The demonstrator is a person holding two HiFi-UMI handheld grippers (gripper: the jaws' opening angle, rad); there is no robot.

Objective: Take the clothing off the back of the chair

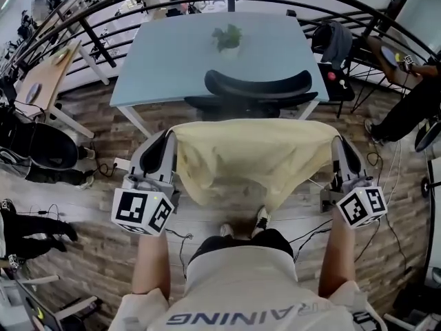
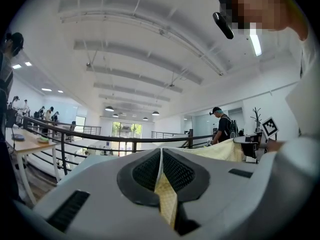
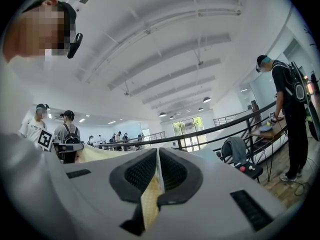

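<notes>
Left tongs [image 1: 169, 140] and right tongs [image 1: 337, 143] each pinch an upper corner of the yellow clothing [image 1: 251, 158], hanging clear of the chair [image 1: 258, 87] on the person's side. It looks light, limp and drapes; the corners suit gripping.

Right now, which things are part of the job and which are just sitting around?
For the job: yellow garment, clamped at its ends by the left gripper and right gripper; black chair beyond it.

Just lying about: pale blue table, green plant on it, grey jacket at the right, wooden desk at the left.
</notes>
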